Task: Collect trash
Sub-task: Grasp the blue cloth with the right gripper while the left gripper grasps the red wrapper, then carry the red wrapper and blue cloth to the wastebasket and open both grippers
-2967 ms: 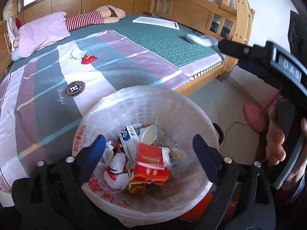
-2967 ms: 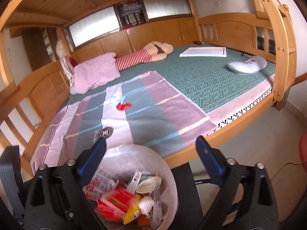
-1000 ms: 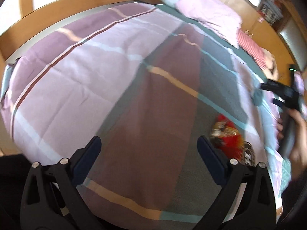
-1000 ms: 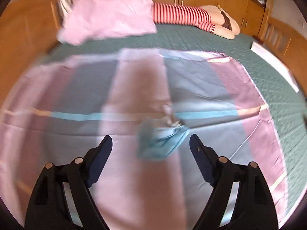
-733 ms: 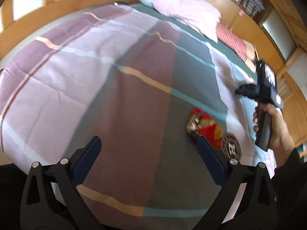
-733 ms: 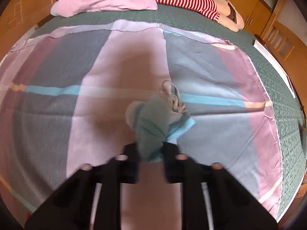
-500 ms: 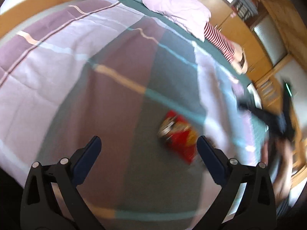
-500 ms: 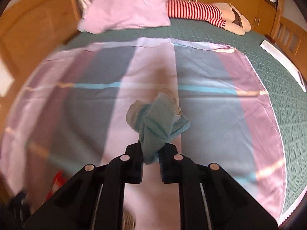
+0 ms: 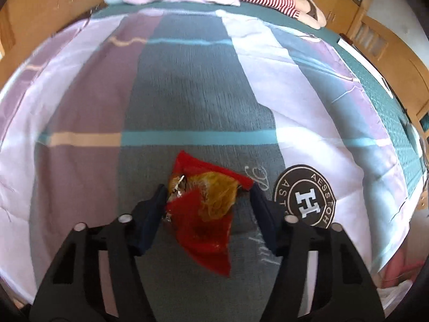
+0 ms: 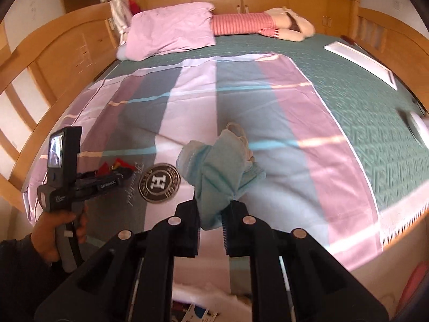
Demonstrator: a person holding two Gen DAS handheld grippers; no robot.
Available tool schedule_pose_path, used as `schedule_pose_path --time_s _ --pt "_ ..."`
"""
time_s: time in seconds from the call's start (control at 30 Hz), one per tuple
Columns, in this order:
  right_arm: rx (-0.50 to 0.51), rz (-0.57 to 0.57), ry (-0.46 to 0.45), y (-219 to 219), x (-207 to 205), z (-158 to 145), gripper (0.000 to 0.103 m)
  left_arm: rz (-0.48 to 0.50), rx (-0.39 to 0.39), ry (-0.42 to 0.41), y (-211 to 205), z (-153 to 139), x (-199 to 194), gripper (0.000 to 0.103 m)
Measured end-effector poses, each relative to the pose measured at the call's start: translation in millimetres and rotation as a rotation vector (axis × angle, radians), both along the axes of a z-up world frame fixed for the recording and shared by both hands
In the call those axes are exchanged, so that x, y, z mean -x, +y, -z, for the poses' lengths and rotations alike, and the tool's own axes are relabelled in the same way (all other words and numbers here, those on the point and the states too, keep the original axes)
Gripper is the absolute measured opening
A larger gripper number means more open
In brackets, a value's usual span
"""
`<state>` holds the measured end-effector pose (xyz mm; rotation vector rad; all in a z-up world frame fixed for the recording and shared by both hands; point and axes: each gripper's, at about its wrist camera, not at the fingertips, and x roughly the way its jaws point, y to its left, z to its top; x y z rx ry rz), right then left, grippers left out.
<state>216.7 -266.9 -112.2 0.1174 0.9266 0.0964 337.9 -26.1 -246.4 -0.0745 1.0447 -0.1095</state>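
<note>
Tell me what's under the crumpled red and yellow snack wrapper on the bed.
The crumpled red and yellow snack wrapper lies on the striped purple and grey bedsheet, between the closing left gripper jaws. Whatever sits directly beneath the wrapper is covered.

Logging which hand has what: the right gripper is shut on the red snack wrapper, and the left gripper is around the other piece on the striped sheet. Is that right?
Not quite. The right gripper is shut on a light blue face mask, as the right wrist view shows. The red snack wrapper lies on the striped sheet between the closing jaws of the left gripper.
</note>
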Motion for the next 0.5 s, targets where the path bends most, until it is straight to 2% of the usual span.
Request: schedule_pose_path --time_s 0.07,0.2,0.27,0.37,0.5 --pt "-0.007 0.012 -0.004 2 7 4 0.014 0.009 0.001 -0.02 3 -3 3 0.037" --pt "0.012 0.019 -0.029 5 23 -3 0.014 0.023 -0.001 -0.039 6 -4 16 0.036" --pt "-0.007 0.021 -0.047 5 30 -11 0.014 0.026 -0.005 -0.076 11 -11 28 0.035" --pt "-0.007 0.026 -0.09 3 47 -28 0.014 0.005 -0.052 -0.187 22 -43 58 0.035" --pt "-0.01 0.025 -0.134 4 71 -46 0.014 -0.027 -0.032 -0.294 25 -95 107 0.035"
